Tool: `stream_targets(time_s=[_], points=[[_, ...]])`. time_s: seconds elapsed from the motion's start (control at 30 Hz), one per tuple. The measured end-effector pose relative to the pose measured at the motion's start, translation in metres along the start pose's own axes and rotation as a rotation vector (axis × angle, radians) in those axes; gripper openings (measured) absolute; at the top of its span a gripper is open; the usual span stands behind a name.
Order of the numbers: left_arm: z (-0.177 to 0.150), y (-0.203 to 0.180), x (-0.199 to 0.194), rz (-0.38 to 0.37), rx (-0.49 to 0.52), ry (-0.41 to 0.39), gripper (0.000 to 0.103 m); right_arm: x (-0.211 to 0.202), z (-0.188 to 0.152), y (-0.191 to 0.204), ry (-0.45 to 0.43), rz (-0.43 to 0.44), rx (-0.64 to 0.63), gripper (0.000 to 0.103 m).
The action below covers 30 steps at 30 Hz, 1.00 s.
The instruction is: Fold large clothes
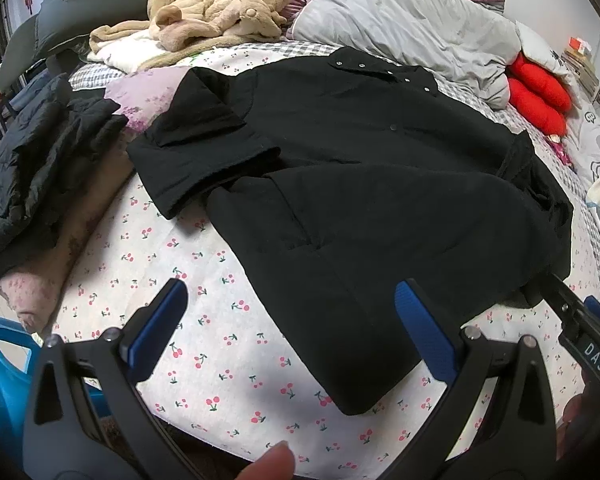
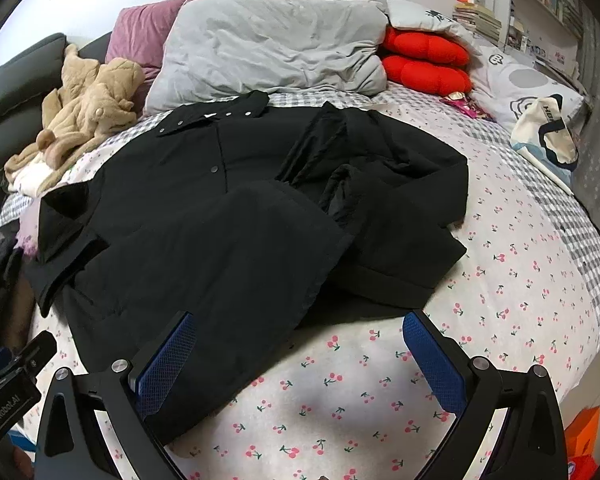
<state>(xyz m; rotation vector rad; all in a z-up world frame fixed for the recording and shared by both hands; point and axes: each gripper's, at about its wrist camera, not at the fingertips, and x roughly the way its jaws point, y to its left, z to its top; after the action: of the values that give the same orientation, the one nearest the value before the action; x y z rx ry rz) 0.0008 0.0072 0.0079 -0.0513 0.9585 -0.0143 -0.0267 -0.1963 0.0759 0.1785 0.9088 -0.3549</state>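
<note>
Two black-framed grippers with blue pads, left [image 1: 288, 324] and right [image 2: 300, 356], hover wide-jawed, empty, over black snap-front coat [image 1: 360, 184] spread on cherry-print bedsheet [image 1: 228, 344]; best pinch near hem corners evenly before folding.

A large black coat [image 1: 360, 184] is spread flat across a bed covered by a cherry-print sheet [image 1: 204, 320]. Its collar end, marked by a row of metal snaps, is turned toward the pillows, while the hem is laid near the bed's front edge. One sleeve [image 1: 196, 160] is stretched out sideways at the left. The other sleeve [image 2: 364, 184] is folded and bunched over the right half of the body.
</note>
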Motion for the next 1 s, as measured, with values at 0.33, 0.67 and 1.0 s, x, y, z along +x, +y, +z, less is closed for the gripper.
stream_targets(time_s=[0.33, 0.67, 1.0], points=[[0.0041, -0.0007, -0.0002, 0.006, -0.019, -0.003, 0.103, -0.0015, 0.0016, -0.0053, -0.003, 0.01, 0.017, 0.103], [0.0029, 0.0074, 0.0014, -0.001, -0.024, -0.005, 0.103, -0.0018, 0.0019, -0.01, -0.001, 0.013, 0.032, 0.103], [0.0029, 0.0067, 0.0017, -0.009, -0.023, 0.0, 0.103, -0.0026, 0.0028, -0.0081, -0.008, 0.023, 0.02, 0.103]])
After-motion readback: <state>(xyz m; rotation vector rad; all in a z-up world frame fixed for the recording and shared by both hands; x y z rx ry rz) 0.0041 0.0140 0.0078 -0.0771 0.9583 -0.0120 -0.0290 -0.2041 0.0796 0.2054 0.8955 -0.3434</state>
